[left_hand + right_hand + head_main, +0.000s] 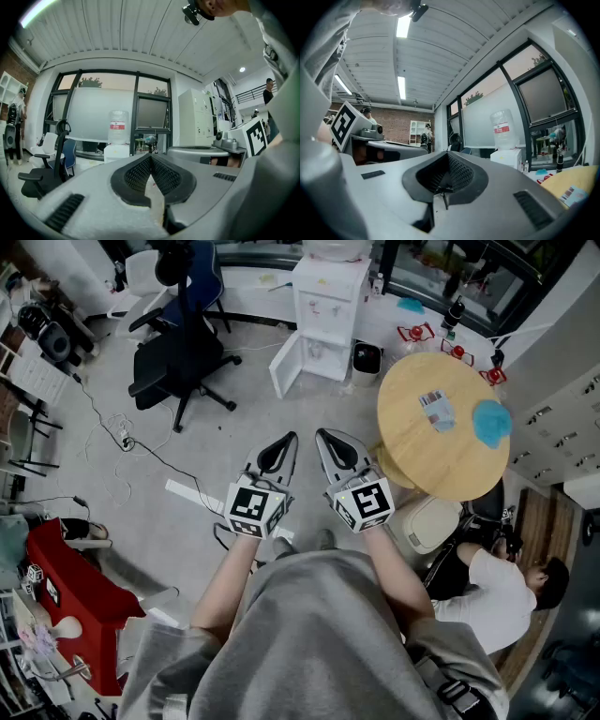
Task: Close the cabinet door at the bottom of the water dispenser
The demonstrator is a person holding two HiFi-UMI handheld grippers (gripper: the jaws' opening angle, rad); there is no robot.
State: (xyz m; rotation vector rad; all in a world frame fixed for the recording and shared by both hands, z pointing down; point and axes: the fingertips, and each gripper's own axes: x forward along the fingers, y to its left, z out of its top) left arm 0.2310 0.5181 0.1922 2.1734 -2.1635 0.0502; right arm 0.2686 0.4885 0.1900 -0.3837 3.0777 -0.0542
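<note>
The white water dispenser (325, 310) stands on the floor far ahead, a bottle on top. Its bottom cabinet door (285, 364) hangs open, swung out to the left. Both grippers are held close together in front of the person, well short of the dispenser. My left gripper (290, 438) is shut with nothing in it, and so is my right gripper (322, 434). In the left gripper view the shut jaws (151, 157) point towards the dispenser (116, 151). The right gripper view shows the shut jaws (448, 154) with the dispenser (506, 157) off to the right.
A black office chair (182, 358) stands left of the dispenser, a black bin (367, 358) right of it. A round wooden table (424, 454) is at the right, with a seated person (497, 589) below it. A cable (123, 438) and a red box (71, 592) lie at the left.
</note>
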